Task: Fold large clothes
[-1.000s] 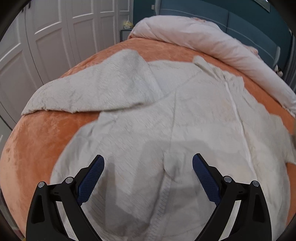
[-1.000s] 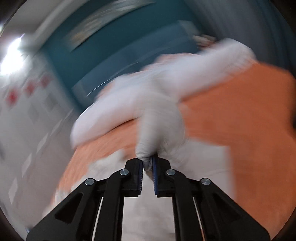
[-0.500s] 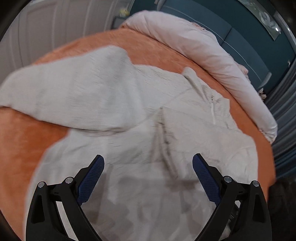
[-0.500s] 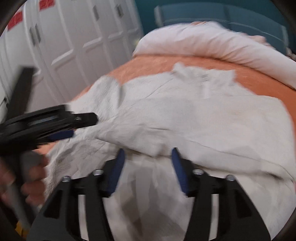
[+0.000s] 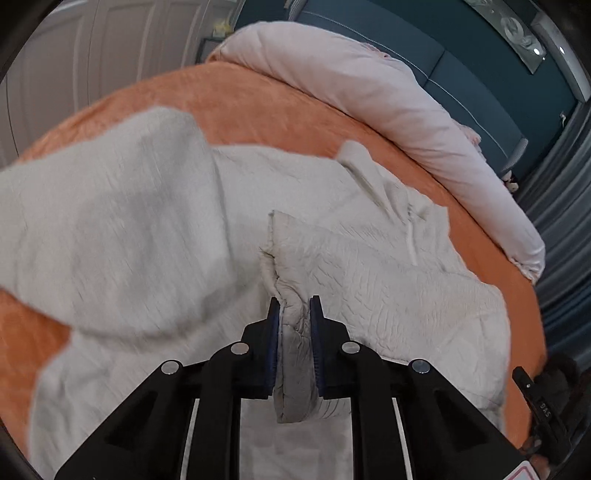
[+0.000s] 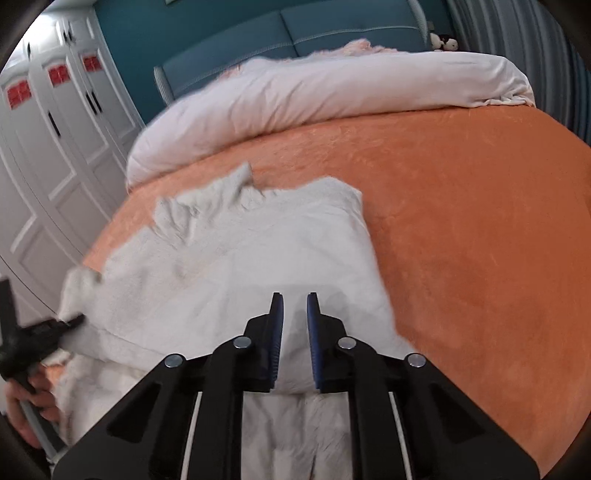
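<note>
Left wrist view: left tongs (image 5: 294,310) closing, blue pads pinching a bunched fold of the white garment (image 5: 369,280) at lower centre of the frame. The pinched fold runs up from the pads as a raised ridge. Garment is a large textured off-white piece spread over the orange bedspread (image 5: 258,99), filling the middle of the frame; one loose flap, blurred, lies across the left side. A white drawstring (image 5: 410,240) shows right of centre. Rolled pale duvet (image 5: 388,99) runs along the far edge of the bed, upper right. Teal headboard (image 5: 461,66) behind it, white wardrobe doors (image 5: 92,66) upper left. The other black tool pokes in at the lower right edge.

Right wrist view: right tongs (image 6: 295,306) closing, pads nearly together at lower centre, white cloth between them further back; whether the pads actually press it, cannot tell. Garment (image 6: 240,258) lies on the left half of the frame, bare orange bedspread (image 6: 461,221) to the right. At the left edge the left tongs (image 6: 74,319) grip the garment's edge, a hand (image 6: 26,398) on the handle below, lower left. Pale duvet (image 6: 332,88) across the top, teal headboard (image 6: 295,26) above it, white wardrobe doors (image 6: 55,129) with red labels upper left.
</note>
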Action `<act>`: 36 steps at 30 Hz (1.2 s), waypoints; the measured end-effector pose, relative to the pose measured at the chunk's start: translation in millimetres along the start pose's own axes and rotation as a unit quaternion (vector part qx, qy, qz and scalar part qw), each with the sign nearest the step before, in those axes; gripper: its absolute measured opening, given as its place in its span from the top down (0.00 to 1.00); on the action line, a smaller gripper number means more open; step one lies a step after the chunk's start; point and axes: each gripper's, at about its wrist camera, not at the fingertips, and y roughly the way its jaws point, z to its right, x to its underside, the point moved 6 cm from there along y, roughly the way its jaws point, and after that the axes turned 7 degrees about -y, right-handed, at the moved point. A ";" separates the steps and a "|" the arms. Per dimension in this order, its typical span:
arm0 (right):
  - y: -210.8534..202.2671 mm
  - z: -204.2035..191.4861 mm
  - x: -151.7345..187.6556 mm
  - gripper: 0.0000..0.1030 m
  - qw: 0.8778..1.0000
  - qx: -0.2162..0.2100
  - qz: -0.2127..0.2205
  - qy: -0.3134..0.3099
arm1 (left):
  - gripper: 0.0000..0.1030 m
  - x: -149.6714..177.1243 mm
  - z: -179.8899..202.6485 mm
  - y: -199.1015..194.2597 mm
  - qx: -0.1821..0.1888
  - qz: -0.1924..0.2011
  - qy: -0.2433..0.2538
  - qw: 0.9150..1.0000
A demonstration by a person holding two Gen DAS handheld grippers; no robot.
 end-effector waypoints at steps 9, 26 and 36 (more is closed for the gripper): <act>12.3 16.1 37.4 0.93 0.999 0.027 -0.025 0.000 | 0.78 26.8 -16.4 40.2 -0.052 -0.002 0.039 0.998; -119.1 -82.2 153.3 0.71 0.995 -0.024 -0.056 -0.083 | 0.23 -16.9 -316.6 -144.1 -0.117 0.115 -0.254 0.953; -140.4 -117.3 193.6 0.54 0.992 -0.030 -0.095 -0.075 | 0.94 -65.9 -359.9 -139.0 -0.094 0.116 -0.281 0.948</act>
